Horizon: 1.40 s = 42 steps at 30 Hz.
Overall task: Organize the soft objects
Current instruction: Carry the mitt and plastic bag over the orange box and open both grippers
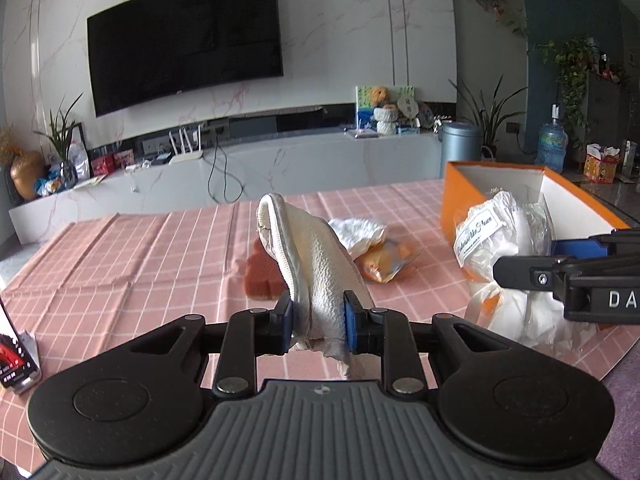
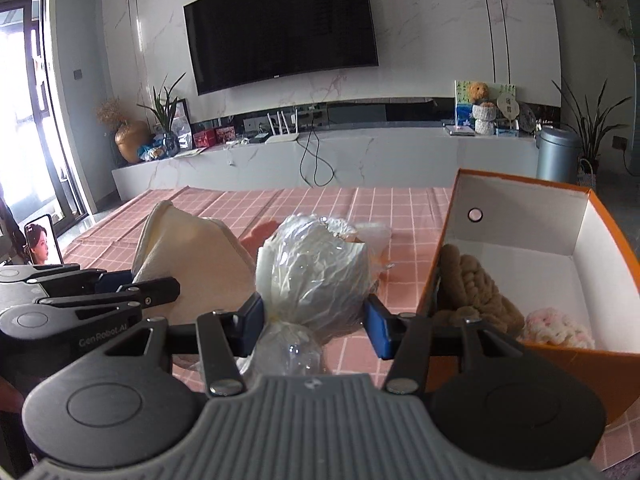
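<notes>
Both claws are gripping: left gripper (image 1: 317, 316) pinching the cloth (image 1: 308, 264), right gripper (image 2: 315, 326) squeezing the bag (image 2: 316, 268). I'm carrying them; next, dropping into the box (image 2: 520, 216) at two o'clock.

marble wall (image 1: 320, 8), wall-mounted tv (image 1: 184, 36), low console (image 1: 240, 160), bright glass door (image 2: 24, 120)

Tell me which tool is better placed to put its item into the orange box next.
The right tool: its plastic-wrapped bundle is right beside the orange box. The left tool, shut on the cream cloth, is farther away.
</notes>
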Each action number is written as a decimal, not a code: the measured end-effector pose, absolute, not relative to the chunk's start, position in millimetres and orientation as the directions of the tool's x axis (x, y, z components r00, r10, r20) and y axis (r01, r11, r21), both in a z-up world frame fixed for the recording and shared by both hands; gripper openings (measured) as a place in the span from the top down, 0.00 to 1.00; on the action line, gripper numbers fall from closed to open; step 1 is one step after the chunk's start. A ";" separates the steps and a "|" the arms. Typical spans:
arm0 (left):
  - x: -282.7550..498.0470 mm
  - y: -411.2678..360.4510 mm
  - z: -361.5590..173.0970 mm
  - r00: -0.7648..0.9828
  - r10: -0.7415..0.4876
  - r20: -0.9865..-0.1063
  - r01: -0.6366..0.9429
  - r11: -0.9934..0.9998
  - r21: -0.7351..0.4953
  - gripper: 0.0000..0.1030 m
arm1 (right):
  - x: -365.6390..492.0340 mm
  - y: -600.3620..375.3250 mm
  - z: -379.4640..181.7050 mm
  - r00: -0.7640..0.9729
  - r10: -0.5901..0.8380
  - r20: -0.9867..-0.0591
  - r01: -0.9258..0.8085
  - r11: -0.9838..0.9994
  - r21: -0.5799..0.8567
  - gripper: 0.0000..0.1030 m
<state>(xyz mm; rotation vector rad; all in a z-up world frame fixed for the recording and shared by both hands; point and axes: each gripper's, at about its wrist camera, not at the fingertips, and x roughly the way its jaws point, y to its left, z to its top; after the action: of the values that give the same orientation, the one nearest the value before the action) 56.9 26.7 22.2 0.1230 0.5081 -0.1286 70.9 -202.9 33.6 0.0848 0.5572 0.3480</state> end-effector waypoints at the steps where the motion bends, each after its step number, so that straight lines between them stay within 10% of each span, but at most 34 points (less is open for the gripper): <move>1: 56.8 23.3 26.0 0.870 -0.103 -0.483 0.163 0.983 0.085 0.73 | 68.8 -206.8 37.2 0.801 0.341 -0.492 -0.298 0.940 0.166 0.49; 19: 103.6 -69.9 94.7 0.860 -0.391 -0.329 0.429 0.902 0.048 0.73 | 90.1 -304.6 98.8 0.878 0.183 -0.442 -0.182 0.982 0.044 0.49; 42: 206.3 -177.7 27.9 0.674 -0.502 -0.542 0.613 0.790 0.030 0.73 | 194.0 -376.0 43.6 0.793 -0.065 -0.606 -0.118 0.959 -0.258 0.49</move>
<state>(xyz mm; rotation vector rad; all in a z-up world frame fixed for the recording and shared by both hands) 206.3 -177.7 27.9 0.2171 0.5422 -0.6327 194.0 -376.0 43.6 -0.2915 0.6566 0.0290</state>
